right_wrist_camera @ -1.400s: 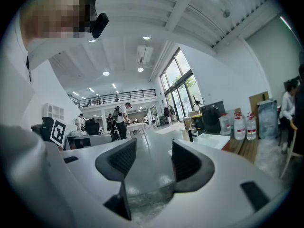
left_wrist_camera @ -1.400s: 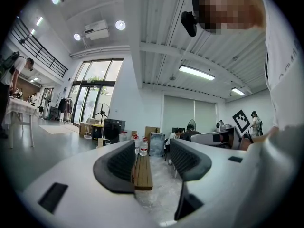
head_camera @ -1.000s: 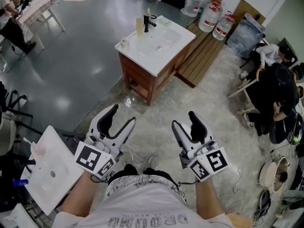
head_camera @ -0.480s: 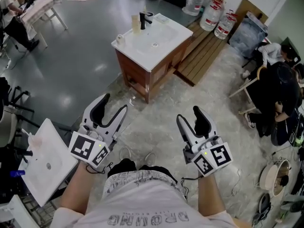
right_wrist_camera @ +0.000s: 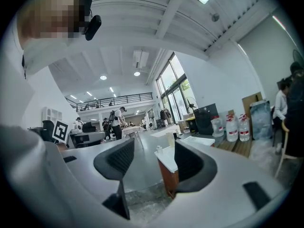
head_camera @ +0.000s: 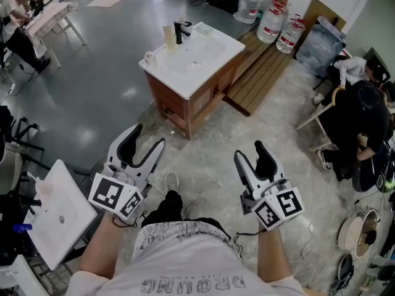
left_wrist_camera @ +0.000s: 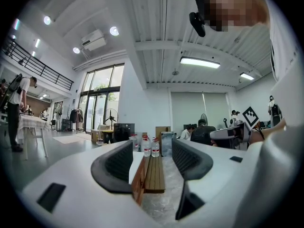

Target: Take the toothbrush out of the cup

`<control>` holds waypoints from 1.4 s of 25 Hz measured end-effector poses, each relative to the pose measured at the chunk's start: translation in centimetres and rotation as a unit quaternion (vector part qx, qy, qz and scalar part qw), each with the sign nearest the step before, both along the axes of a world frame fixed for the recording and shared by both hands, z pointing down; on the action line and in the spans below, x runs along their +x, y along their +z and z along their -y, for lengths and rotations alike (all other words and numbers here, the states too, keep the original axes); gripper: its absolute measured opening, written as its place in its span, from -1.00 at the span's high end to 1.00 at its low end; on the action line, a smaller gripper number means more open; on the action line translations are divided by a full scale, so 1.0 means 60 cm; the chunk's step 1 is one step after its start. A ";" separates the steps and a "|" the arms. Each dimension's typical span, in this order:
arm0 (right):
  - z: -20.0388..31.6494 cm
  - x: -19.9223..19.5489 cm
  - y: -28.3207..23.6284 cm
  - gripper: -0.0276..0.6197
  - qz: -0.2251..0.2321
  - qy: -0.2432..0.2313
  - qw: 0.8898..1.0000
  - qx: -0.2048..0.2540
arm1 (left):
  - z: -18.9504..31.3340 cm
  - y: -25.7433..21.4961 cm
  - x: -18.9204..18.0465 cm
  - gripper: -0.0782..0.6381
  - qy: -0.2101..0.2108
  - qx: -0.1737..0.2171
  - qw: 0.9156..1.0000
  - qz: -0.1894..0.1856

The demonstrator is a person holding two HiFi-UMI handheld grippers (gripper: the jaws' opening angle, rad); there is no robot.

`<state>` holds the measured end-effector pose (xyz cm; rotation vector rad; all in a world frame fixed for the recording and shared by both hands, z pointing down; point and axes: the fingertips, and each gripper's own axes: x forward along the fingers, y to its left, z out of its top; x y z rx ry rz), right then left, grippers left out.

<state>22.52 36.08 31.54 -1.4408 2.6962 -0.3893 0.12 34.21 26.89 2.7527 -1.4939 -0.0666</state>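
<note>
White-topped wooden washstand [head_camera: 182, 79] slid up and left in head view over last second, ending nearer top edge. Left gripper [head_camera: 147, 137] swung outward to left and slightly up. Right gripper [head_camera: 249, 151] drifted right. White shoe [head_camera: 171, 180] stepped forward between grippers, black trouser leg [head_camera: 168, 203] following behind it. White slab with drain hole [head_camera: 52, 211] at left edged further toward frame edge.

Ahead of the fingers [head_camera: 129, 143], a white-topped wooden vanity [head_camera: 185, 100] stands where glossy grey floor [head_camera: 92, 73] meets mottled stone floor [head_camera: 210, 159]; a wooden platform [head_camera: 262, 73] and water jugs [head_camera: 274, 23] lie right of it. Tall windows [left_wrist_camera: 102, 96], strip lights [left_wrist_camera: 199, 62].
</note>
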 end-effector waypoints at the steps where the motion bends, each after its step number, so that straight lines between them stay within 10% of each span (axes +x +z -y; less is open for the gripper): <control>1: 0.004 0.004 -0.002 0.09 0.000 0.001 1.000 0.001 | 0.003 -0.004 0.003 0.04 -0.001 0.002 1.000 0.000; 20: 0.145 0.030 0.017 0.10 -0.006 0.019 1.000 0.001 | 0.162 0.019 0.038 0.04 0.020 0.004 1.000 -0.009; 35: 0.400 -0.087 0.065 0.10 -0.022 0.013 0.999 -0.032 | 0.414 0.090 -0.058 0.04 0.031 -0.036 0.999 -0.018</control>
